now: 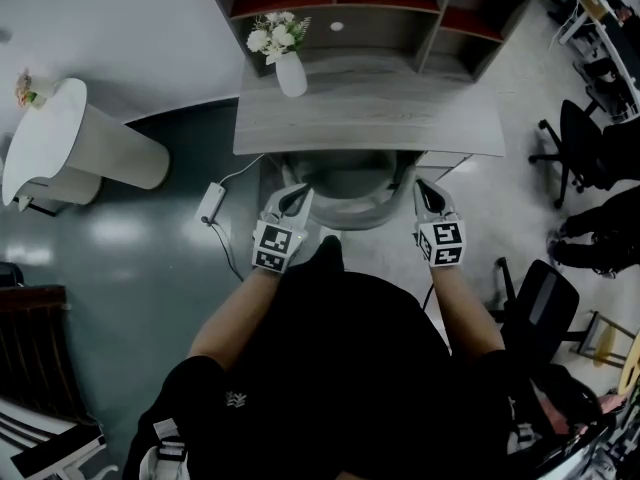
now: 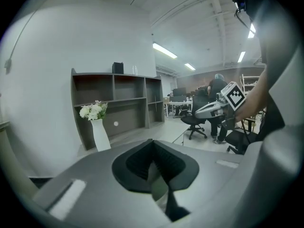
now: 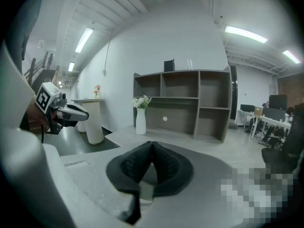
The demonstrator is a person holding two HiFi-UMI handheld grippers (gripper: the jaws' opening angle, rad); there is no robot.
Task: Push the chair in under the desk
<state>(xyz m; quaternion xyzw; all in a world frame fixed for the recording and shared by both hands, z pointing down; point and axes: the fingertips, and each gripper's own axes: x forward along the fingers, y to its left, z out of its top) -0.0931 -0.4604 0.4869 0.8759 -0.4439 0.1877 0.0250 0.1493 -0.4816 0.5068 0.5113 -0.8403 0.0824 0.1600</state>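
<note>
A grey wood desk [image 1: 370,118] bears a white vase of flowers [image 1: 289,68] at its back left. The grey chair [image 1: 350,186] stands tucked under the desk's front edge, with only its curved back showing. My left gripper [image 1: 298,196] is shut at the back's left corner and my right gripper [image 1: 424,188] is shut at its right corner, nothing between either pair of jaws. Whether the tips touch the chair I cannot tell. The left gripper view shows my left gripper [image 2: 153,144] closed and pointing over the desk; the right gripper view shows my right gripper [image 3: 152,146] likewise. The chair is hidden in both.
An open shelf unit [image 1: 380,8] stands behind the desk. A white pedestal table [image 1: 60,143] is at the left, a white power adapter [image 1: 211,204] lies on the dark floor beside the desk. Black office chairs [image 1: 580,148] and another chair [image 1: 535,303] stand at the right.
</note>
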